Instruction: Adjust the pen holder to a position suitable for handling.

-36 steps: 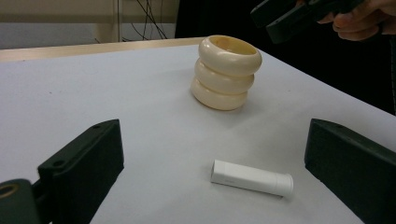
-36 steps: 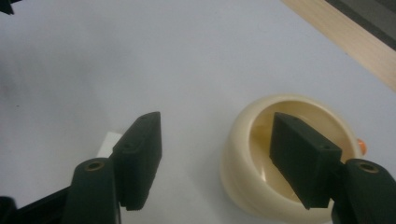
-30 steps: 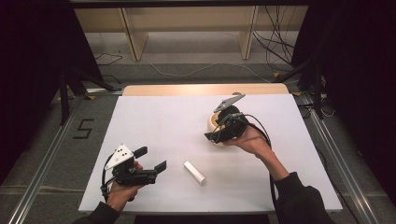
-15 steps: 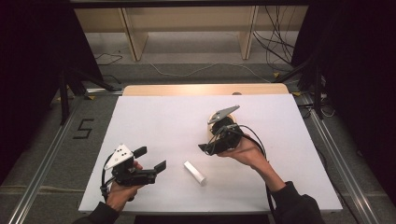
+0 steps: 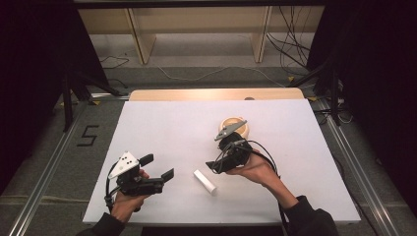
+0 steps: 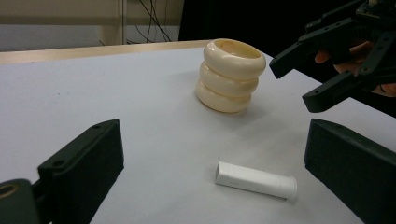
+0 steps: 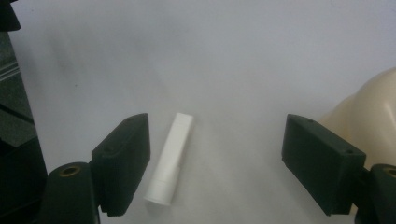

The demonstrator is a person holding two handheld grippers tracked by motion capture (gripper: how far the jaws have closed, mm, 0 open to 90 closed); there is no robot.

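White tube (image 5: 204, 181) lies flat on the white bench (image 5: 162, 128), near the front, between the two claws and touching neither. Right claw (image 5: 212, 166) hovers just above and beside the tube's far end – jaws have just been opening, now wide, nothing held; the tube sits by one jaw in the right gripper view. Left claw (image 5: 158, 172) rests low at front left – jaws wide apart, empty. Cream ringed cup (image 6: 230, 75) stands upright behind the tube, well apart from it.
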